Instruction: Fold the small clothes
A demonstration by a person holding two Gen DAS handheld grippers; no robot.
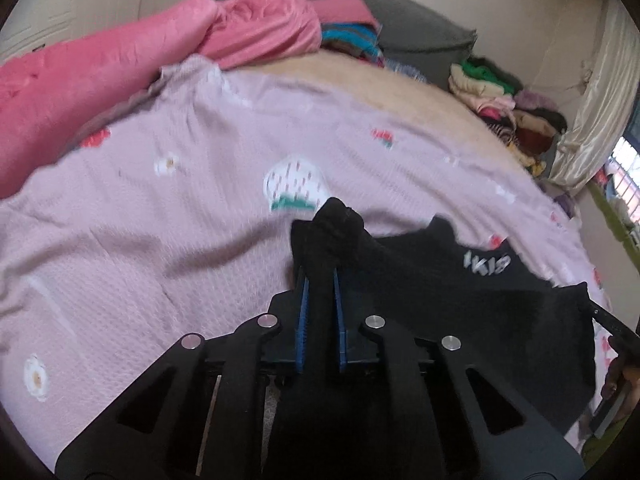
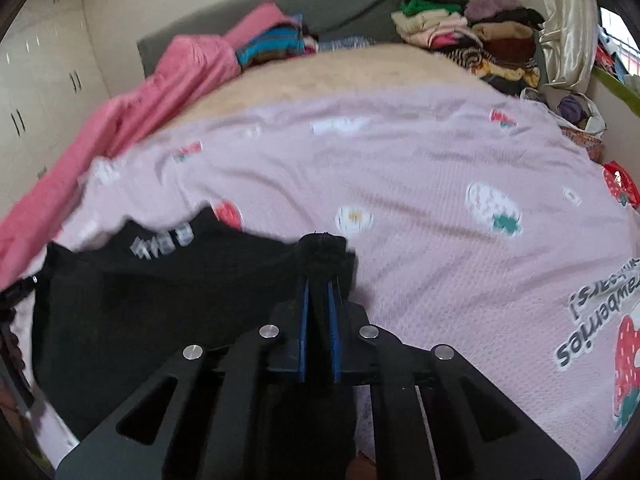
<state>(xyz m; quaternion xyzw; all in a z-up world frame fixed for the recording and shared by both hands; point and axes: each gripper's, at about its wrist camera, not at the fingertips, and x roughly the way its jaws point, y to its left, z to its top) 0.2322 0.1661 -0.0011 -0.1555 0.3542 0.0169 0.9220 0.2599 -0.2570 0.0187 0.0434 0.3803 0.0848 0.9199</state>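
Black knit garment (image 1: 460, 300), soft and ribbed with white lettering near one edge, is held stretched above a pink waffle-textured bedspread (image 1: 160, 220) printed with strawberries and daisies. One bunched corner is pinched between the blue pads of the left gripper (image 1: 320, 280); the opposite corner is pinched in the right gripper (image 2: 319, 280), both sets of fingers pressed together on cloth. A crumpled pink quilt (image 1: 100, 72) is seen at the left, a grey headboard (image 2: 328, 4) behind, and heaped folded clothes (image 2: 472, 36) at the right.
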